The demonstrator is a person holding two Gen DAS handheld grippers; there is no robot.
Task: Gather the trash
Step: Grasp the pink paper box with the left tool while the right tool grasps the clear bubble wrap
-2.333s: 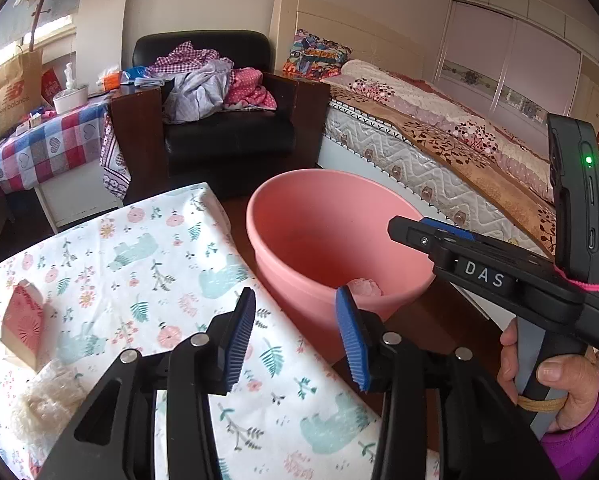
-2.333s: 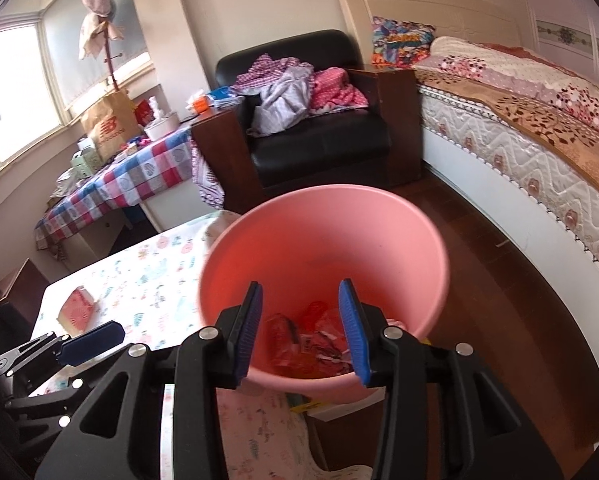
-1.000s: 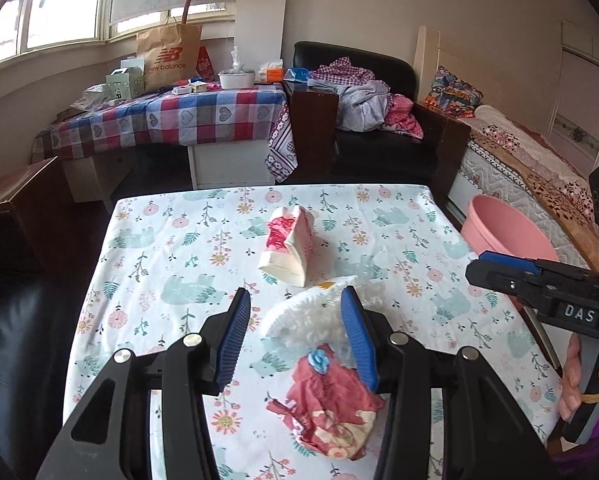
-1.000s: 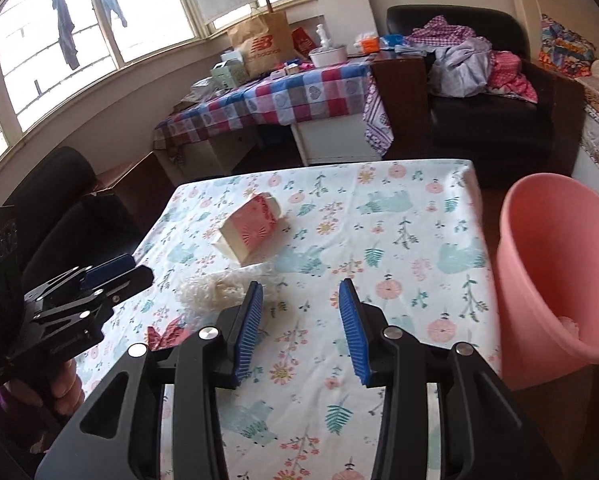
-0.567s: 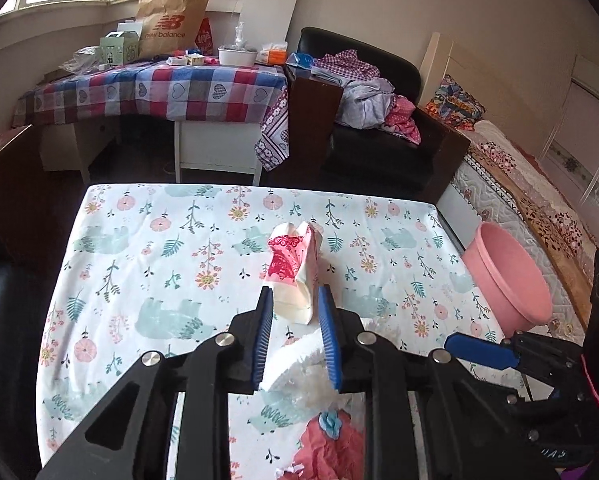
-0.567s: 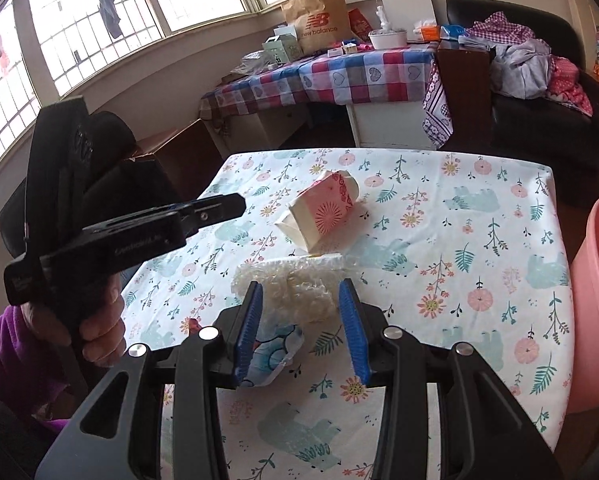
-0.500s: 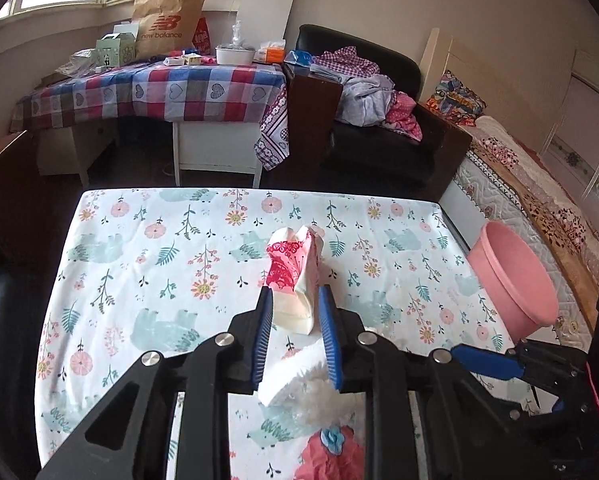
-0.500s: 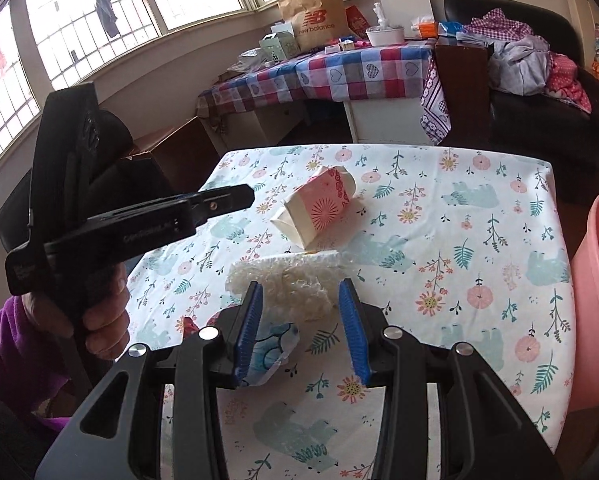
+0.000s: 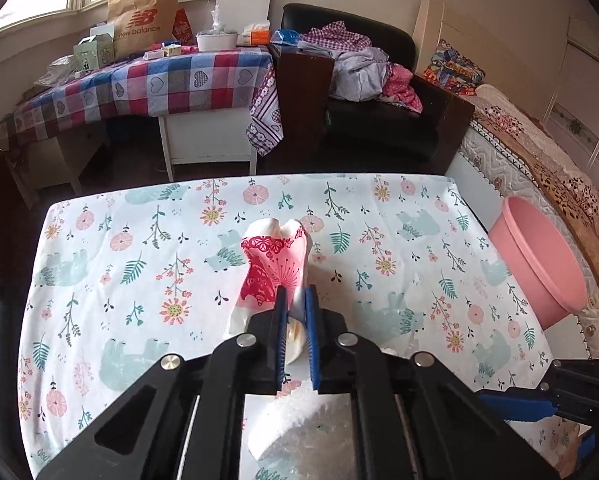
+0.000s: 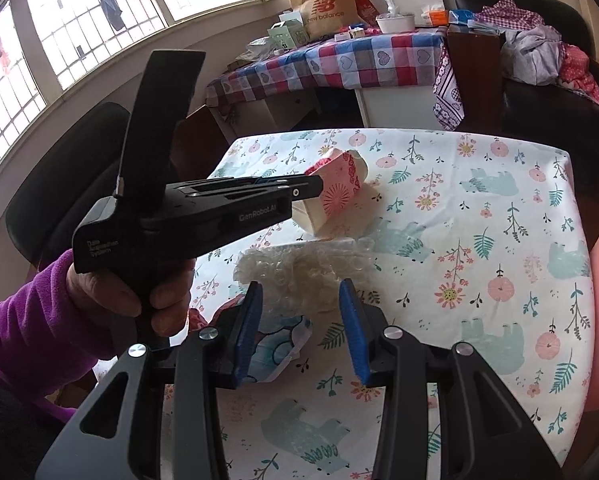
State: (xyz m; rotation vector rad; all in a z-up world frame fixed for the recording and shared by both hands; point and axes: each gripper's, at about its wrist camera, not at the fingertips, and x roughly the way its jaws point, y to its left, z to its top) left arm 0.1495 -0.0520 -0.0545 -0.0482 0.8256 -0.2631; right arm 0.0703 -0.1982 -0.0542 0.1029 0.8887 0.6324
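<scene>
A crushed pink and white paper cup (image 9: 273, 268) lies on the floral table; my left gripper (image 9: 295, 308) is shut on its near end. The cup shows in the right wrist view (image 10: 335, 196) too, with the left gripper (image 10: 299, 190) against it. A wad of clear bubble wrap (image 10: 303, 266) lies just ahead of my open, empty right gripper (image 10: 301, 320); it also shows below the left gripper (image 9: 299, 432). A crumpled blue-patterned wrapper (image 10: 277, 350) sits by the right gripper's left finger. The pink trash tub (image 9: 539, 264) stands beside the table's right edge.
The floral table (image 9: 139, 260) drops off at its far and right edges. Beyond it stand a checked table (image 9: 151, 80) with a paper bag, a black armchair (image 9: 379, 120) with clothes and a bed (image 9: 539, 152). A dark chair (image 10: 59, 184) stands at the left.
My left gripper has moved forward from the bubble wrap and closed on the paper cup. My right gripper has come closer to the bubble wrap and stays open.
</scene>
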